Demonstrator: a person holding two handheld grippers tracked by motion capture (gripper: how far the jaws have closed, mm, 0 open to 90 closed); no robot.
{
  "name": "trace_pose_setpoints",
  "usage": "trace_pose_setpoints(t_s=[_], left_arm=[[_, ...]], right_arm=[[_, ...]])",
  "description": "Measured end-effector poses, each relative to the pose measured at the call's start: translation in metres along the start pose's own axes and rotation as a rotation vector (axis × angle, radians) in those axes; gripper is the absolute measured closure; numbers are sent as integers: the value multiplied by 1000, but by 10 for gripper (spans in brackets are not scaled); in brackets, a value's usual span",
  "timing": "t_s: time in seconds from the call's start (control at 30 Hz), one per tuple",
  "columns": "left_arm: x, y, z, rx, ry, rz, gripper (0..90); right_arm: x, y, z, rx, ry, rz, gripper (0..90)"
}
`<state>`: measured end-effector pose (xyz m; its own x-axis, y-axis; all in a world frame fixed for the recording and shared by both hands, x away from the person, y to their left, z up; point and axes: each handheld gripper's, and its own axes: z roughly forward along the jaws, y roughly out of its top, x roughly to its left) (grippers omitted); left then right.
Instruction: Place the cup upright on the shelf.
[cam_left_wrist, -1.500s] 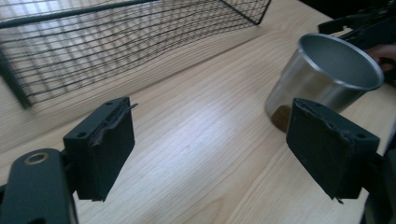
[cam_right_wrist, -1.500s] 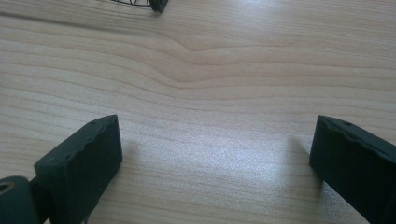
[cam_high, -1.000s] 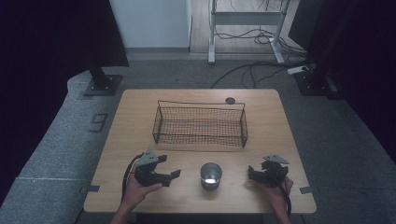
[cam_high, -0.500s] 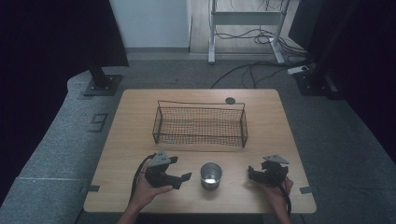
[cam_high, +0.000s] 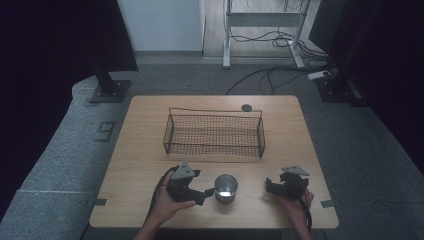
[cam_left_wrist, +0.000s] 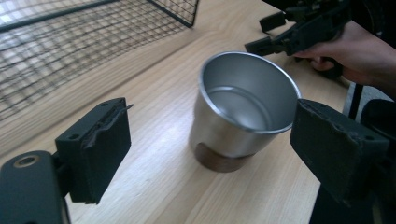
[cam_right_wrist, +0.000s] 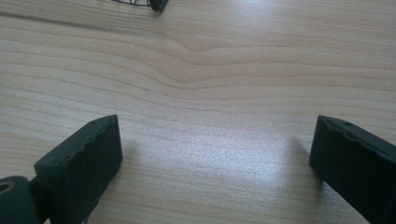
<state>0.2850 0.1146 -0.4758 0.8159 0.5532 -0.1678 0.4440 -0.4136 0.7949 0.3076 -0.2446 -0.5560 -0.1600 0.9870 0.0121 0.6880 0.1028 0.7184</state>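
One metal cup (cam_high: 226, 188), near the table's (cam_high: 145, 150) 6 o'clock edge, waits between your wide-open left gripper (cam_high: 206, 192) jaws.

It looks light, rigid and slick; you'd best clamp the wall below the flared rim. Your right gripper (cam_high: 270, 186) rests wide at 3 o'clock, holding nothing. The cup's dark base and far side are hidden; the basket (cam_high: 214, 132) sits at 12.

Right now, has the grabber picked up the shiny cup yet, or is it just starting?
Just starting. Nothing looks finished: the metal cup stands upright on the table, and the wire basket holds nothing. In hand: the left gripper has its jaws wide open, one on each side of the cup, not squeezing. Left: close, lift, perhaps carry it to the basket. The right gripper rests open.
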Motion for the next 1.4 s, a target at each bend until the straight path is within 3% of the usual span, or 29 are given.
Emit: trace_pose_setpoints(t_s=[0.37, 0.57, 0.77, 1.13, 1.23, 1.4], left_arm=[[-10, 3, 21, 27, -7, 29, 95], [-11, 2, 28, 36, -7, 25, 61], [-16, 3, 38, 45, -27, 39, 51], [-25, 5, 66, 79, 0, 71, 69], [-26, 4, 68, 78, 20, 80, 134], [-27, 4, 67, 74, 27, 94, 146]], right_arm=[[0, 0, 0, 0, 0, 0, 24], [0, 0, 0, 0, 0, 0, 24], [0, 0, 0, 0, 0, -1, 24], [0, 0, 0, 0, -4, 3, 26], [0, 0, 0, -1, -3, 3, 26], [0, 0, 0, -1, -3, 3, 26]])
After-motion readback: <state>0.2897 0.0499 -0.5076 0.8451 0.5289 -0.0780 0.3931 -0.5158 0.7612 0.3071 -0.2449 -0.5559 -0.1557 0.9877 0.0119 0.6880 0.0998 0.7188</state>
